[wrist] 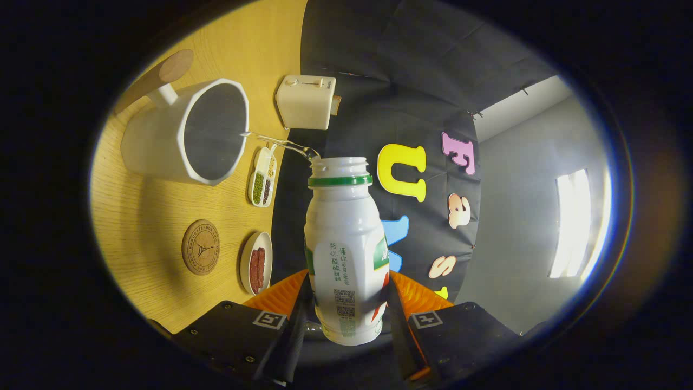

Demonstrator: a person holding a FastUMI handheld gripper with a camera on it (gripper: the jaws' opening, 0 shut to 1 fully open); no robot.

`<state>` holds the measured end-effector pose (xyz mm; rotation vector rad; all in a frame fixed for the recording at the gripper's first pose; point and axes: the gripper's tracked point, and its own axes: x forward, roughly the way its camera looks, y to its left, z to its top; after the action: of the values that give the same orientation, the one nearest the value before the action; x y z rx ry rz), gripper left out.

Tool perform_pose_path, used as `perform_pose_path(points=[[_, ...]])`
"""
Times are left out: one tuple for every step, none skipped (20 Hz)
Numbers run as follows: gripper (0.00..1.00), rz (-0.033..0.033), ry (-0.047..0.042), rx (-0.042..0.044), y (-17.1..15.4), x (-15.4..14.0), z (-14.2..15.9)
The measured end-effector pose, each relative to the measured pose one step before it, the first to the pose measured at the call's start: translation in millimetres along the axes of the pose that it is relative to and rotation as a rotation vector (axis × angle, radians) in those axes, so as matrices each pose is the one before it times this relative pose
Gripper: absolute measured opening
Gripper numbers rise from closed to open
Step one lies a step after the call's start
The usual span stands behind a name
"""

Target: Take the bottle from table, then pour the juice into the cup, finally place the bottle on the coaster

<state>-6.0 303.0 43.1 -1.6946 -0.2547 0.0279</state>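
My gripper is shut on a white plastic bottle with a green neck ring, and both fingers press on its lower body. The whole view is rolled sideways, so the bottle is tipped over toward the table. Its open mouth points at a white faceted cup with a handle. A thin clear stream of liquid arcs from the mouth to the cup's rim. A round cork coaster lies on the wooden table beside the cup, nearer to my fingers.
A white toaster stands beyond the cup near the booth wall. A small divided dish of beans and a small oval dish with dark red food sit along the table's edge by the wall. A round wooden lid lies behind the cup.
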Motion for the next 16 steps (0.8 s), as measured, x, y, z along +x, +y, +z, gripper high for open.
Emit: perform_pose_path(points=[[0.69, -0.00398, -0.00031, -0.00067, -0.48, 0.23, -0.54], [0.69, -0.00425, 0.00136, 0.00041, -1.60, 0.54, 0.00], [0.69, -0.00182, -0.00062, 0.00096, -0.46, 0.16, 0.22], [0.69, -0.00147, -0.00001, -0.00001, -0.26, -0.32, 0.46], [0.69, -0.00078, 0.00005, -0.00074, 0.15, -0.18, -0.70], [0.69, -0.00154, -0.00033, -0.00120, -0.35, 0.74, -0.45], [0.69, -0.00093, -0.00011, -0.00188, -0.20, -0.05, 0.63], [0.69, -0.00054, 0.00100, -0.00197, 0.23, 0.13, -0.52], [0.69, 0.00120, 0.00052, -0.00147, -0.09, 0.02, 0.59], [0.69, 0.00041, 0.00058, -0.00028, 0.12, -0.44, -0.29], [0.69, -0.00017, 0.00039, -0.00086, -0.55, 0.82, 0.06], [0.69, 0.00022, 0.00094, -0.00090, 0.18, -0.36, -0.64], [0.69, -0.00056, 0.00017, -0.00044, -0.10, 0.40, 0.52], [0.69, -0.00089, 0.00020, 0.00020, -0.38, -0.26, 0.50], [0.69, 0.00045, 0.00052, -0.00071, 0.50, 0.43, -1.16], [0.69, -0.00188, 0.00043, -0.00188, -0.60, -0.02, -0.44]])
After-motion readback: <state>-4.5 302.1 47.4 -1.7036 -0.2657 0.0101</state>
